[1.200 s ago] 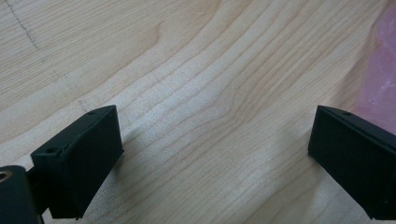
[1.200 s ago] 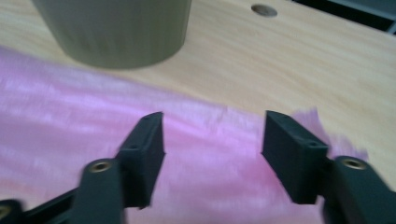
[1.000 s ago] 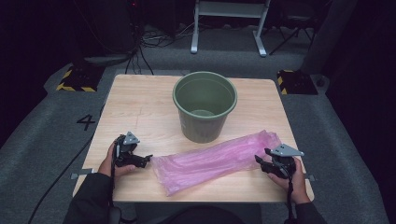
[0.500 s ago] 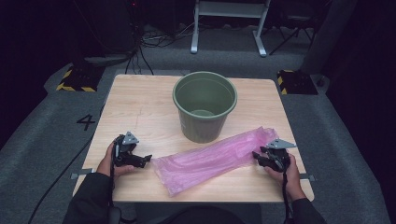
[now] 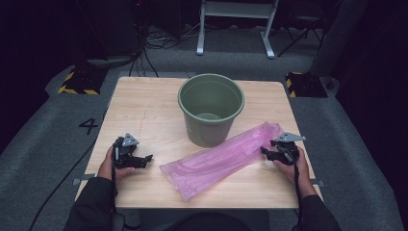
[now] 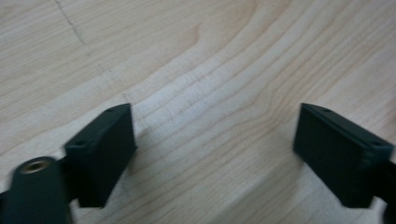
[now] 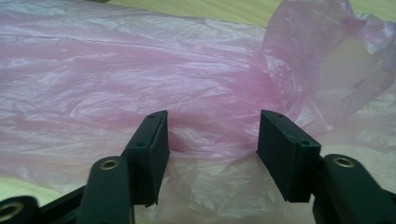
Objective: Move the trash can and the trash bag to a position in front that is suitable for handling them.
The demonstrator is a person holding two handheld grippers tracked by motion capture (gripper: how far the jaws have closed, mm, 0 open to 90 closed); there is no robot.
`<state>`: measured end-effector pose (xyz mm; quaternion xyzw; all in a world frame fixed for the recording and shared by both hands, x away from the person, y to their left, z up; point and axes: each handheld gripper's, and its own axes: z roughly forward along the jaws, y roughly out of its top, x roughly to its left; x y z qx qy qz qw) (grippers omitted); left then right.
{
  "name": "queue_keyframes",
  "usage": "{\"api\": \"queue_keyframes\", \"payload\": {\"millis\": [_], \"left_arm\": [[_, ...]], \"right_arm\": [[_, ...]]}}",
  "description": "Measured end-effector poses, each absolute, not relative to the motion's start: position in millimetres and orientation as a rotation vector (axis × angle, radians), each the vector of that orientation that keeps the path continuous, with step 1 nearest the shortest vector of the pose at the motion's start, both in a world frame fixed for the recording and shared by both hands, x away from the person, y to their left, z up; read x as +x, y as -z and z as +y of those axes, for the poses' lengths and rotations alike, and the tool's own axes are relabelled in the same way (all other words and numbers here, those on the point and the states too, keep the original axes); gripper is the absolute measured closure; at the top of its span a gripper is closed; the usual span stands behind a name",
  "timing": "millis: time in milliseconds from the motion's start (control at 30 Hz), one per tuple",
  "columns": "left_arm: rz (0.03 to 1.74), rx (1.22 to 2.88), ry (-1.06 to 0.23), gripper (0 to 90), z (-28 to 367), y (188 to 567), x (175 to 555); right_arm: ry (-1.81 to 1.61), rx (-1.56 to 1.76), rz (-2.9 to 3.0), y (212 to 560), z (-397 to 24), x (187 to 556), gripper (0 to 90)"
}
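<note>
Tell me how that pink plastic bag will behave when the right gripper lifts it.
The pink plastic bag looks thin and wrinkled, so it will probably droop limply. It seems very light. The glossy film could slip from the right gripper, whose open jaws straddle a fold.

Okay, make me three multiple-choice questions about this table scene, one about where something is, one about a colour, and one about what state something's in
1. Where does the pink plastic bag lie in the high view?
A. Inside the bucket
B. On the table in front of the bucket
C. On the floor

2. What colour is the bucket?
A. Green
B. Red
C. White

3. How do the jaws of the right gripper stand?
A. Clamped tight on the bucket rim
B. Apart, with bag film between them
C. Shut on nothing

Answers:
1 B, the bag stretches across the table between the bucket and the person's edge.
2 A, its wall and rim are dull green.
3 B, the right gripper view shows a gap between the jaws with pink film lying in it.
</note>
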<state>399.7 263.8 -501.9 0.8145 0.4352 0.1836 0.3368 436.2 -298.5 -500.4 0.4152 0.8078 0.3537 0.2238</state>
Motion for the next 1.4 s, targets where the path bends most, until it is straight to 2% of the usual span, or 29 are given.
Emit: {"api": "queue_keyframes", "payload": {"millis": [300, 333, 467, 900, 1033, 1167, 1267, 1400], "left_arm": [[1.091, 2.107, -0.459, 19.7, 250, 495, 400], [1.09, 2.082, -0.392, 19.3, 247, 489, 402], [1.062, 2.031, -0.374, 20.8, 240, 475, 406], [0.883, 2.15, -0.297, 22.1, 193, 480, 394], [0.845, 2.202, -0.329, 22.1, 186, 484, 388], [0.863, 2.206, -0.325, 21.8, 188, 488, 390], [0.871, 2.202, -0.306, 21.8, 189, 489, 389], [0.806, 2.183, -0.304, 22.0, 177, 480, 380]], "right_arm": [[-0.899, 1.172, 2.222, 496, -292, 457, 37.9], [-0.895, 1.177, 2.227, 496, -291, 460, 37.8], [-0.907, 1.173, 2.216, 497, -286, 470, 37.0], [-0.948, 1.251, 2.183, 500, -262, 498, 38.6], [-0.983, 1.256, 2.174, 499, -258, 498, 30.9], [-1.163, 1.332, 2.125, 489, -260, 491, 23.0], [-1.125, 1.297, 2.146, 485, -249, 487, 17.9], [-1.048, 1.297, 2.181, 490, -242, 487, 17.5]]}}
